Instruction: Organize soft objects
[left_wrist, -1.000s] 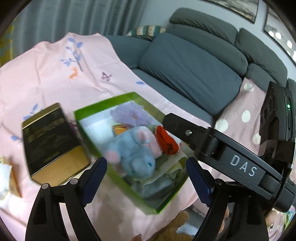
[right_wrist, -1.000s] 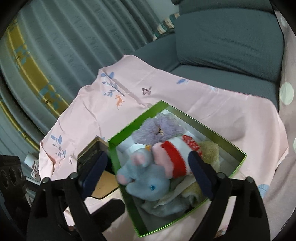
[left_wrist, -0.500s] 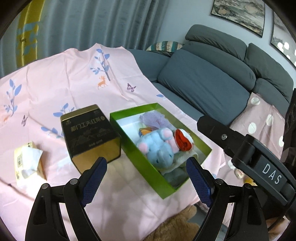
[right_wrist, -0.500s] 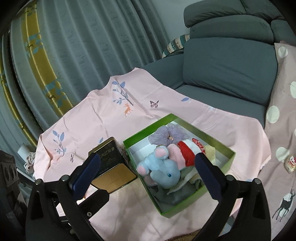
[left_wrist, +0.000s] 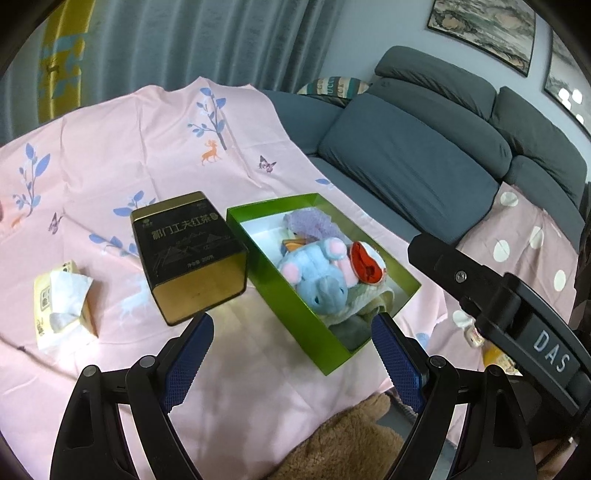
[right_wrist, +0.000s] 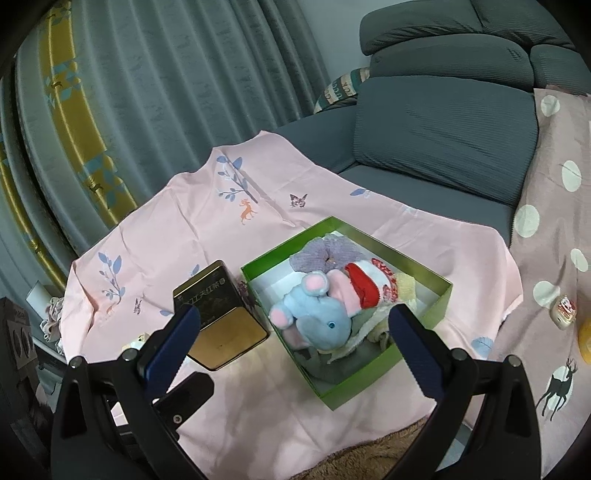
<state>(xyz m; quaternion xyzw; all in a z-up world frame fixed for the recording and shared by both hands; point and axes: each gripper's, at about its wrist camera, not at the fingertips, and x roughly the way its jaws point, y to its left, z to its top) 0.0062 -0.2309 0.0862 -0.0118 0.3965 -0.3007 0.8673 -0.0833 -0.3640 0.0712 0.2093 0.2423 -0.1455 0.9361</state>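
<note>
Both grippers have drawn back from the green box (left_wrist: 295, 306) since a second ago, and its contents now sit farther off in both views. The left gripper (left_wrist: 291, 354) and the right gripper (right_wrist: 291, 343) stand spread wide, nothing between their jaws. The box lies open on the pink cloth (left_wrist: 110, 155); inside are a blue plush elephant (right_wrist: 321, 317), a red-and-white soft piece (right_wrist: 369, 284), a purple knit item (right_wrist: 325, 251) at the far end, and pale folded fabric (left_wrist: 365, 299) beneath. Just left stands a closed black-and-gold tin (left_wrist: 188, 254); farther left, a tissue pack (left_wrist: 62, 302).
</note>
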